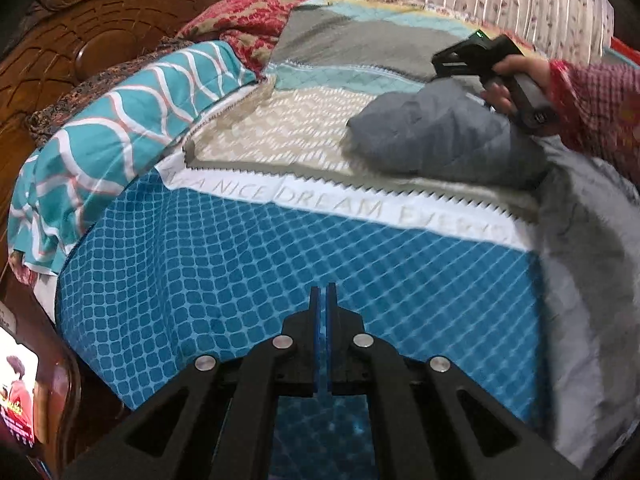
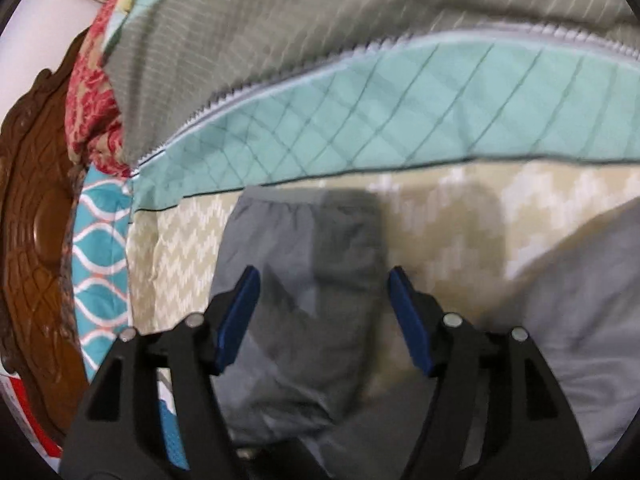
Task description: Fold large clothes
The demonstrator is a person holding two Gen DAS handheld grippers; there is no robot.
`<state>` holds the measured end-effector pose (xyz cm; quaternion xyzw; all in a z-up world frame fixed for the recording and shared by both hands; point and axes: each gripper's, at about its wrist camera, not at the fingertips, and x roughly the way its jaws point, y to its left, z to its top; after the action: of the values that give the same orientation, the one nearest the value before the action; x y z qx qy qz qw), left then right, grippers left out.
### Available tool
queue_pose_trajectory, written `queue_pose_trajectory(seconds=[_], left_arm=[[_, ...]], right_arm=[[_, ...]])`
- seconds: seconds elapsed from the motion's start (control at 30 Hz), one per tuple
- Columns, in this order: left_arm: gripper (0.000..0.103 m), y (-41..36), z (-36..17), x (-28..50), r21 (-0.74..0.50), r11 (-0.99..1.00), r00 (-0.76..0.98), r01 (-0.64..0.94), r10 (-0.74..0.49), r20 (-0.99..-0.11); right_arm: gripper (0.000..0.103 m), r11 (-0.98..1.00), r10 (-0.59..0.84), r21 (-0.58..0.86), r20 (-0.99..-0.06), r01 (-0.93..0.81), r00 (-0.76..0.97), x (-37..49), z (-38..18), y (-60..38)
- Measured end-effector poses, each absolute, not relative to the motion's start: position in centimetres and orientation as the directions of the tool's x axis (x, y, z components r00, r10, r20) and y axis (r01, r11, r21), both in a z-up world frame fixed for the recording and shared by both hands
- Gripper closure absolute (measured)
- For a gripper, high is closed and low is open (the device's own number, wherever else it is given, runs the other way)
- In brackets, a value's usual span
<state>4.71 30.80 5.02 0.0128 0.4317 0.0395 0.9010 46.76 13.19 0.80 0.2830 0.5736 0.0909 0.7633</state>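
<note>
At far left of the left wrist view stands the carved wooden headboard (image 1: 80, 52), with a teal wave-print pillow (image 1: 120, 128) lying against it on the bed. The left gripper (image 1: 324, 300) hovers over the blue-checked part of the bedspread (image 1: 280, 260), its jaws clenched together on nothing. Ahead of it and to the right lies the grey quilted garment (image 1: 444, 132), bunched at its far end on the beige zigzag band, with paler cloth trailing down the right side toward the near edge of the bed. The right gripper (image 1: 480, 64), held in the person's hand (image 1: 516, 76), sits just beyond that bunched end.

In the right wrist view, the right gripper (image 2: 324, 292) has its jaws released and spread wide, empty, directly above a folded grey section of the garment (image 2: 300, 300) whose gathered hem runs across the view. The garment's long axis seems to run from there back toward the person. The right gripper is clearly nearer. Open bedspread to the left gives room to lay a fold over; the pillow and headboard bound that side.
</note>
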Motion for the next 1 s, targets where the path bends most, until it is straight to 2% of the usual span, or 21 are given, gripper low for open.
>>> queue_pose_trajectory(seconds=[0.03, 0.1, 0.13, 0.27, 0.4, 0.5, 0.57, 0.63, 0.67, 0.7, 0.77, 0.83, 1.0], left_arm=[[0.074, 31.0, 4.4, 5.3, 0.056, 0.996, 0.612, -0.067, 0.085, -0.786], [0.074, 31.2, 3.6, 6.3, 0.036, 0.996, 0.59, -0.078, 0.075, -0.804], [0.074, 31.2, 2.9, 7.1, 0.027, 0.996, 0.568, -0.087, 0.072, -0.82], [0.074, 31.2, 1.6, 8.2, 0.037, 0.991, 0.558, -0.13, 0.104, -0.823], [0.073, 31.4, 1.2, 7.9, 0.015, 0.985, 0.58, -0.174, 0.115, -0.806], [0.073, 33.0, 0.9, 7.1, -0.121, 0.966, 0.612, -0.229, 0.047, -0.789], [0.07, 35.0, 0.5, 6.4, -0.313, 0.903, 0.645, -0.293, -0.055, -0.762], [0.065, 35.8, 0.5, 6.5, -0.393, 0.866, 0.641, -0.308, -0.116, -0.759], [0.056, 35.7, 0.7, 6.8, -0.399, 0.868, 0.63, -0.294, -0.138, -0.764], [0.04, 35.4, 1.0, 7.1, -0.4, 0.875, 0.62, -0.272, -0.158, -0.769], [0.02, 34.2, 2.1, 8.0, -0.427, 0.881, 0.592, -0.204, -0.236, -0.771], [0.016, 32.8, 3.2, 8.8, -0.463, 0.871, 0.589, -0.167, -0.288, -0.755], [0.009, 27.7, 7.2, 12.2, -0.449, 0.889, 0.617, -0.095, -0.302, -0.727]], right_arm=[[0.038, 0.837, 0.45, 0.52, -0.832, 0.17, 0.326, 46.9, 0.8, 13.9], [0.075, 0.867, 0.431, 0.487, -0.839, 0.104, 0.332, 46.7, 1.7, 15.2], [0.097, 0.852, 0.469, 0.518, -0.818, 0.072, 0.332, 46.6, 2.3, 15.6], [0.098, 0.801, 0.565, 0.595, -0.721, -0.059, 0.401, 44.3, 8.3, 15.5], [0.098, 0.759, 0.608, 0.62, -0.567, -0.198, 0.556, 39.2, 17.6, 10.0], [0.098, 0.782, 0.546, 0.589, -0.492, -0.203, 0.678, 34.4, 22.5, 2.9], [0.098, 0.818, 0.46, 0.553, -0.463, -0.159, 0.758, 31.0, 24.4, -3.0], [0.098, 0.851, 0.378, 0.515, -0.467, -0.101, 0.8, 28.5, 24.9, -7.5], [0.098, 0.854, 0.345, 0.516, -0.477, -0.06, 0.809, 27.3, 24.7, -10.2], [0.098, 0.849, 0.331, 0.527, -0.482, -0.033, 0.812, 26.4, 24.3, -12.2], [0.098, 0.828, 0.306, 0.56, -0.488, 0.024, 0.817, 24.7, 23.2, -16.3], [0.098, 0.812, 0.275, 0.579, -0.494, 0.077, 0.825, 22.7, 21.5, -20.2], [0.098, 0.753, 0.232, 0.633, -0.511, 0.179, 0.828, 19.1, 16.1, -25.5]])
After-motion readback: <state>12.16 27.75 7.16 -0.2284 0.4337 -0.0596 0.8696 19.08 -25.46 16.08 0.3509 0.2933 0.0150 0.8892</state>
